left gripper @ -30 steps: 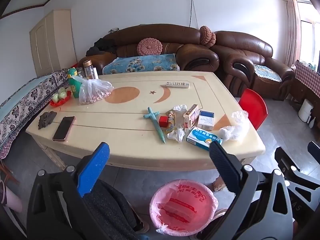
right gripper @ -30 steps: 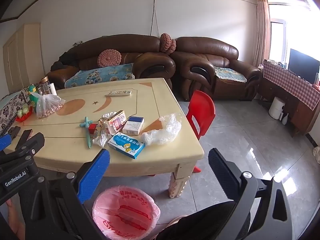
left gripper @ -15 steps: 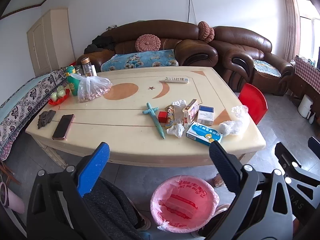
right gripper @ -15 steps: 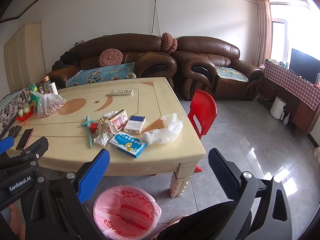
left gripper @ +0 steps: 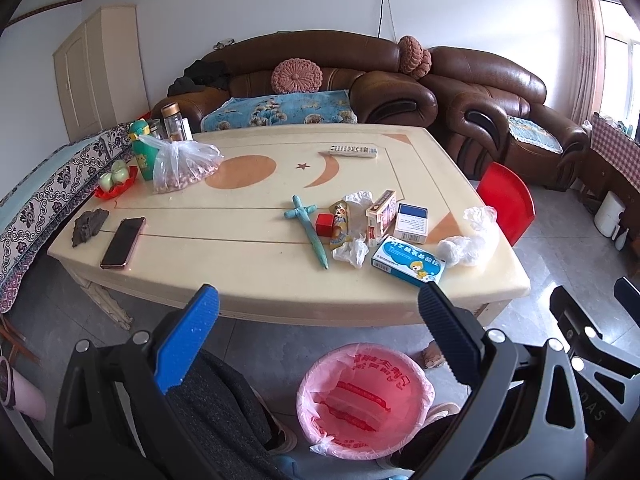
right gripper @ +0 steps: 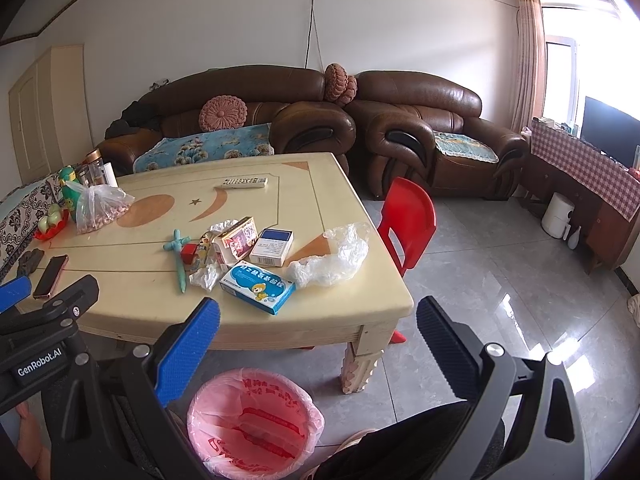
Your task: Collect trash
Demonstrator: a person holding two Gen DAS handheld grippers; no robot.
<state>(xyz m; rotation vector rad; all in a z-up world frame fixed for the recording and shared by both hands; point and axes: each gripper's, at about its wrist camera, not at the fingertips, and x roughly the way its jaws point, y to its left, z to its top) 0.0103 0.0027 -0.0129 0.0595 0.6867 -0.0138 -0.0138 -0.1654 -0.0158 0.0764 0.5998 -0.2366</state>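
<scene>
A cream table (left gripper: 248, 276) (right gripper: 360, 304) holds a litter pile near its front right: a blue medicine box (left gripper: 408, 265) (right gripper: 258, 287), a white and blue box (left gripper: 411, 223) (right gripper: 272, 247), a red-patterned box (left gripper: 381, 216) (right gripper: 236, 238), crumpled tissue (left gripper: 351, 252) (right gripper: 205, 277), a snack wrapper (left gripper: 340, 224) and a clear plastic bag (left gripper: 466, 242) (right gripper: 332, 258). A pink-lined bin (left gripper: 365, 398) (right gripper: 256, 426) stands on the floor below the table edge. My left gripper (left gripper: 318, 330) and right gripper (right gripper: 318, 334) are both open and empty, short of the table and above the bin.
On the table are also a teal toy sword (left gripper: 310, 230), a red block (left gripper: 324, 225), a phone (left gripper: 123, 242), a remote (left gripper: 353, 150), a bag of nuts (left gripper: 180, 166) and bottles (left gripper: 170, 122). A red chair (right gripper: 408, 220) stands at the right. Brown sofas (right gripper: 416, 128) are behind.
Both grippers have risen and tilted a little, so the table and bin sit slightly lower and closer in view. The jaws stay open; nothing on the table has moved.
</scene>
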